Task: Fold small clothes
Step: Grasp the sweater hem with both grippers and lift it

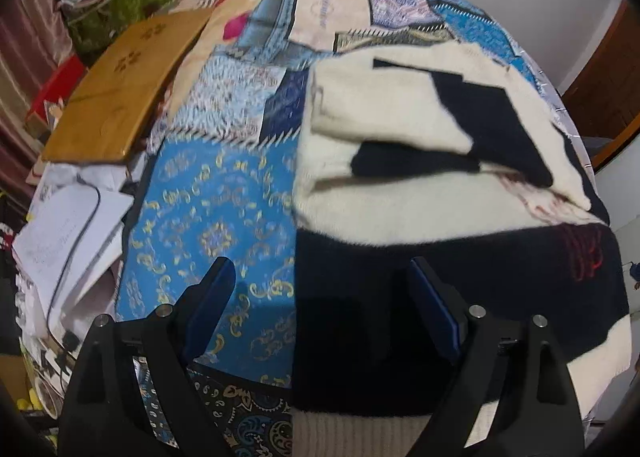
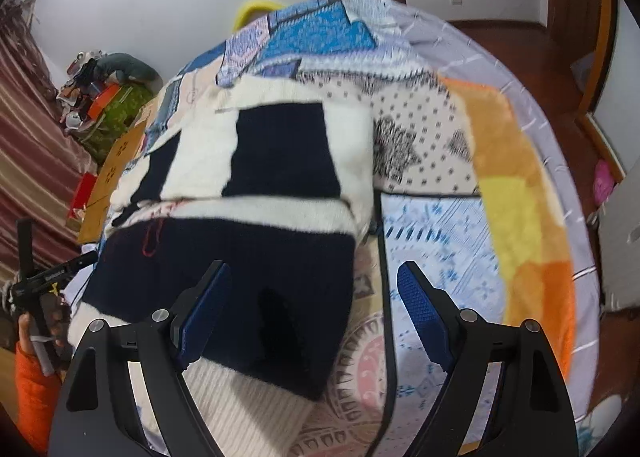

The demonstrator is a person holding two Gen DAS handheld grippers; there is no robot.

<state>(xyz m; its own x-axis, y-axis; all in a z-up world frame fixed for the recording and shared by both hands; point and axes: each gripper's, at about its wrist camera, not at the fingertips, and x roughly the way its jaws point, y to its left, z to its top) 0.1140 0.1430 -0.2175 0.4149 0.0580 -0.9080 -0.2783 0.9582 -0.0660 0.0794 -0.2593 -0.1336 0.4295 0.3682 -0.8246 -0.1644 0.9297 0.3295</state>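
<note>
Sweater (image 1: 440,185) fills the frame's centre on the quilt (image 1: 208,217), sleeves folded in; left gripper (image 1: 324,297) and right gripper (image 2: 314,299) straddle its hem corners, fingers apart, seemingly for the next fold.

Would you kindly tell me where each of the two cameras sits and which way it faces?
Left wrist: on the left gripper, looking steeply down at the sweater on the patchwork bedspread; its open fingers show.
Right wrist: on the right gripper, looking down at the sweater; open fingers, plus a hand and orange sleeve.
Shared: sweater, bedspread, wooden board.
</note>
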